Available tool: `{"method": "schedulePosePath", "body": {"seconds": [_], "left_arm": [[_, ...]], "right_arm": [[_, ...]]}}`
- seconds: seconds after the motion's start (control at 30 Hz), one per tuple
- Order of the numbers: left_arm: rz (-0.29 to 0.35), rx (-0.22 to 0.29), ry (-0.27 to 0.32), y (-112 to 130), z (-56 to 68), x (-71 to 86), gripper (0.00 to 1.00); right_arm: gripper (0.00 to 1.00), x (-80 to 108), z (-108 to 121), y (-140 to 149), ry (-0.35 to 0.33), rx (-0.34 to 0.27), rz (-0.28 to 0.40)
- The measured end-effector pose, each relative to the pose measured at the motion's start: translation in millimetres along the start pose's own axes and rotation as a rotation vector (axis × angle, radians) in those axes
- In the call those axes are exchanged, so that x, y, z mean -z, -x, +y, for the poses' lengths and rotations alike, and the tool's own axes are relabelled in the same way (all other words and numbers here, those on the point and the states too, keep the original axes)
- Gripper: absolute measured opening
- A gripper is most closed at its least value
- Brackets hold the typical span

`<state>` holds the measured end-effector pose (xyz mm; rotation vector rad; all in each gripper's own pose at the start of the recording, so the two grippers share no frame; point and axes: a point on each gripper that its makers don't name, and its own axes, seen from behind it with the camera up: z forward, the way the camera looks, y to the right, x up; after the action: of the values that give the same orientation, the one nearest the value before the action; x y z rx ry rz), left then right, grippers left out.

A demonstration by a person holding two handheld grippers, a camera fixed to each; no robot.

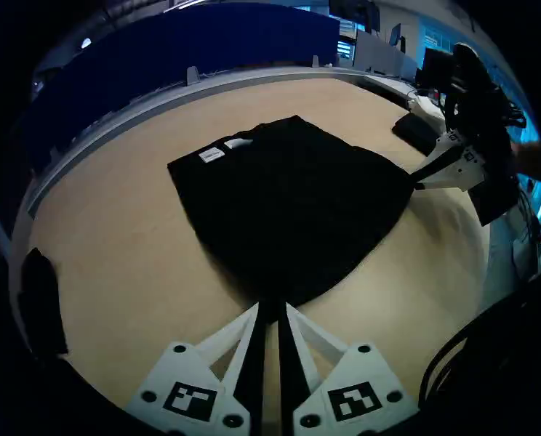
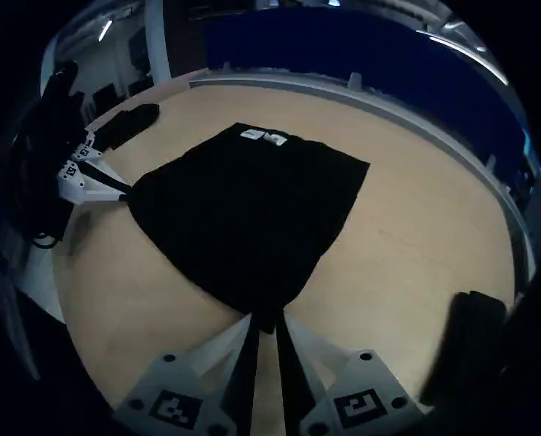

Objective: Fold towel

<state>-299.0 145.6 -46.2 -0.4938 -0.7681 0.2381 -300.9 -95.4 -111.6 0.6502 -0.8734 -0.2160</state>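
Towel, black, lies mostly flat on a light wooden table. It is spread in a rough diamond, with one corner pointing at each camera. Two small white labels sit near its far edge.

In the left gripper view, the left gripper is at the bottom centre. Its two white fingers run forward almost side by side, with a narrow gap between them. The near corner of the towel runs in between their tips, so they appear pressed together on the cloth, though the dark fabric makes the contact hard to make out. Farther off on the right, the right gripper meets another corner of the towel, and a small dark object lies on the table just behind it.

In the right gripper view, the towel fills the middle of the table, with the labels at its far edge. The right gripper is drawn close together, pinching the towel's nearest corner. The left gripper touches the corner on the left side. A dark blue partition runs behind the table.
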Motion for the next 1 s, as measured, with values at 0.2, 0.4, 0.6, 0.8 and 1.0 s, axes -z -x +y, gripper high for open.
{"method": "schedulePosePath", "body": {"seconds": [0.2,0.4,0.6,0.8,1.0], "left_arm": [[0.027,0.026,-0.006,-15,-2.3,14.1,0.11],[0.059,0.065,-0.015,-31,-6.5,29.8,0.11],[0.082,0.112,-0.013,-43,-5.8,49.1,0.11],[0.088,0.138,-0.007,-49,-0.7,66.9,0.11],[0.088,0.154,0.005,-48,8.7,83.3,0.11]], "right_arm": [[0.16,12.7,0,-17,0.004,0.013,0.03],[0.16,29.0,-3,-34,0.007,0.035,0.058],[0.16,49.5,-8,-50,0.002,0.05,0.084],[0.16,69.0,-15,-59,-0.008,0.05,0.092],[0.16,86.9,-22,-60,-0.021,0.042,0.084]]}}
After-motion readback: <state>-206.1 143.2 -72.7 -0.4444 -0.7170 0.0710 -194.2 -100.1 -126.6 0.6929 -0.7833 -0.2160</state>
